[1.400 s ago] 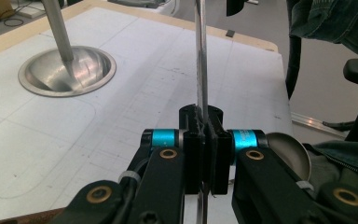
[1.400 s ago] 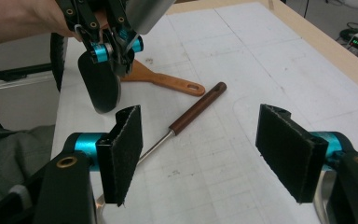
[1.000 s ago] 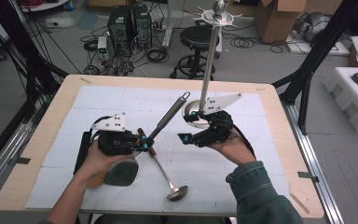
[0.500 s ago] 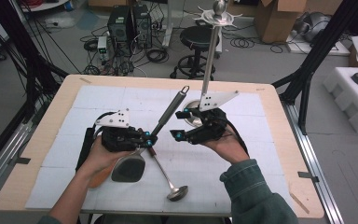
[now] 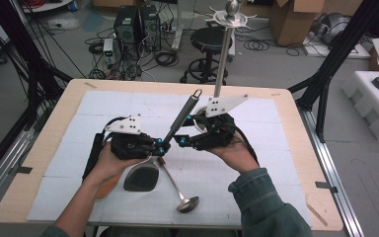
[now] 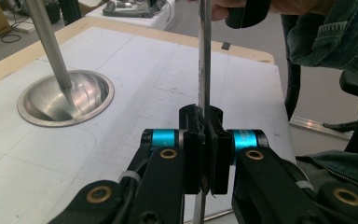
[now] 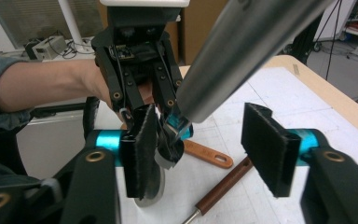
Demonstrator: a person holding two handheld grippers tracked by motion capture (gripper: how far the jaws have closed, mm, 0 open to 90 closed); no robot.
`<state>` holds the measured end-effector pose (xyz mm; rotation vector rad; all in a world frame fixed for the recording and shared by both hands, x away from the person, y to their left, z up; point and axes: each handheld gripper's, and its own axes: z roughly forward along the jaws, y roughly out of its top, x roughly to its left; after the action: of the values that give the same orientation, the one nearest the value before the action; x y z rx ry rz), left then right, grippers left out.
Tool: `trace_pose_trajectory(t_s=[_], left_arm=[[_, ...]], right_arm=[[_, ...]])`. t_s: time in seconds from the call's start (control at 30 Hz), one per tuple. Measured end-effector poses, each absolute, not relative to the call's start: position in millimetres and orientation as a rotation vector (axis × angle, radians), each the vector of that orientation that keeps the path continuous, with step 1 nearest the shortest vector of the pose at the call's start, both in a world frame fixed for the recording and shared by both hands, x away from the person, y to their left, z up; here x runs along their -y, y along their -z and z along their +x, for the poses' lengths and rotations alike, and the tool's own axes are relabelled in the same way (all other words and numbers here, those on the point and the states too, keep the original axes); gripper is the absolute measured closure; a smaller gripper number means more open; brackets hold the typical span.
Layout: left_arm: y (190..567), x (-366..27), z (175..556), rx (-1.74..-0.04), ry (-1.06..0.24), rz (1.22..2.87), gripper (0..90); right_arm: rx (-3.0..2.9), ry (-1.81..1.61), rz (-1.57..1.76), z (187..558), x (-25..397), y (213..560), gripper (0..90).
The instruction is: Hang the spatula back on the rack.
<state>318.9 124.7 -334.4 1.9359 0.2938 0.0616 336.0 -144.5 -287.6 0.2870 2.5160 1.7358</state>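
Observation:
My left gripper [image 5: 160,146] is shut on the thin flat neck of a steel spatula [image 5: 140,177]. The spatula's round handle [image 5: 185,112] slants up and away to the right, and its blade hangs just over the mat below my left hand. In the left gripper view the jaws [image 6: 204,149] pinch the neck [image 6: 204,70] edge-on. My right gripper [image 5: 182,140] is open, facing the left one, with the thick handle [image 7: 242,56] passing between its pads [image 7: 140,154] without touching them.
A steel ladle [image 5: 187,202] lies on the white mat near the front edge. A pole stand with a round steel base [image 6: 65,98] rises behind my right hand. An orange handle [image 7: 209,154] and a wooden handle [image 7: 223,186] lie under the grippers.
My right gripper has slid left toward the spatula handle. My left gripper has shifted slightly right with the spatula, and the blade moved with it.

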Motion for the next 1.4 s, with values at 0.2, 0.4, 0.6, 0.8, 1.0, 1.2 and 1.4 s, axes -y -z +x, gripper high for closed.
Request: trace_pose_trajectory(t_s=[0.2, 0.4, 0.6, 0.8, 1.0, 1.2, 1.4], left_arm=[[335.9, -121.7, 319.6, -0.286, -0.056, 1.952, 86.9], [335.6, -121.7, 319.1, -0.282, -0.049, 1.948, 86.8], [334.3, -123.7, 318.3, -0.286, -0.044, 1.942, 84.6], [332.1, -127.1, 316.6, -0.287, -0.046, 1.925, 78.8], [329.5, -134.1, 315.1, -0.296, -0.064, 1.906, 71.9], [329.3, -140.6, 313.5, -0.302, -0.072, 1.902, 69.9], [329.2, -147.3, 312.4, -0.313, -0.092, 1.902, 67.6]], right_arm=[[-2.518, -1.79, 0.261, 336.5, 142.2, 286.2, 58.3], [-2.511, -1.818, 0.275, 337.6, 141.2, 286.2, 68.0], [-2.501, -1.861, 0.262, 336.8, 138.9, 286.1, 72.5], [-2.483, -1.91, 0.226, 334.2, 135.7, 285.6, 74.7], [-2.462, -1.955, 0.215, 331.5, 137.3, 282.3, 75.6], [-2.429, -1.961, 0.233, 328.5, 143.1, 276.8, 75.9], [-2.393, -1.962, 0.243, 327.0, 148.4, 268.8, 76.0]])
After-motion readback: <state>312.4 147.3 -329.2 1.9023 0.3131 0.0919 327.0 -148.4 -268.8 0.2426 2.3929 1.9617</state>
